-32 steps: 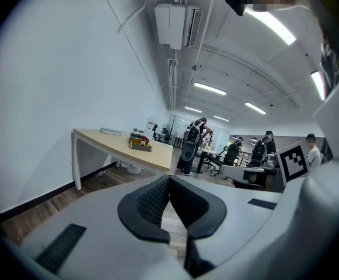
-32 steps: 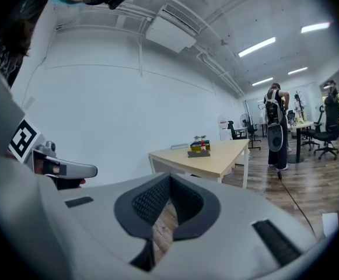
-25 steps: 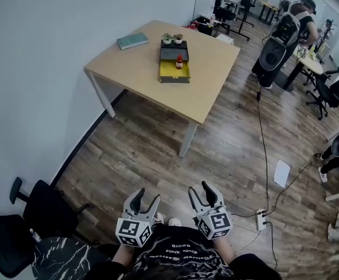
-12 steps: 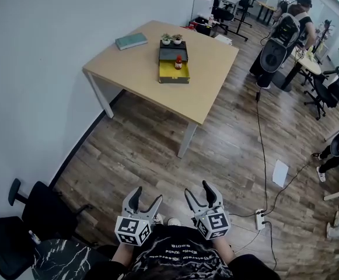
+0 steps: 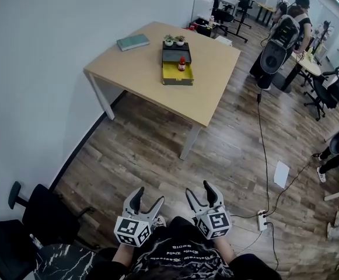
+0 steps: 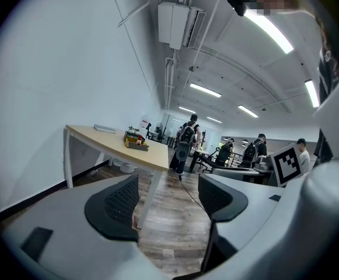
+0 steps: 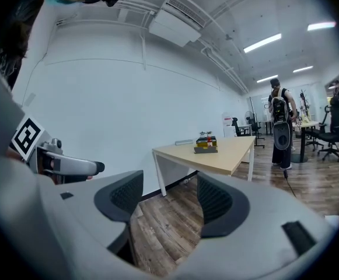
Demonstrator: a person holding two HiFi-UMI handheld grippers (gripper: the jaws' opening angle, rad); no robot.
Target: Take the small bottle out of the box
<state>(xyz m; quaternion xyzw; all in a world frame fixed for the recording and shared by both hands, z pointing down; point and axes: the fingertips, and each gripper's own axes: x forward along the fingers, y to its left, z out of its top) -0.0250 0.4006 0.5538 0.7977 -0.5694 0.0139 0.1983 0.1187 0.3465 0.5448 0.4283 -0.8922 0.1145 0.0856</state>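
Grey left hand-held gripper [image 5: 147, 198] and right hand-held gripper [image 5: 199, 191]: both released, empty, jaws wider than a second ago | small bottle [image 5: 182, 63]: red-capped, upright in yellow-floored box [image 5: 177, 81] on wooden counter [image 5: 137, 66], well apart | judged: readied, approach pending.

Ahead of me a light wooden table [image 5: 140, 69] on white legs stands on the plank floor [image 5: 157, 150], one edge along the white wall [image 5: 41, 69]. A greenish book [image 5: 132, 42] lies flat near its wall-side corner. Near the middle sits an open box [image 5: 177, 82], yellow inside. Two small potted plants [image 5: 168, 39] stand at the box's far end; whether they rest on the tabletop I can't tell.
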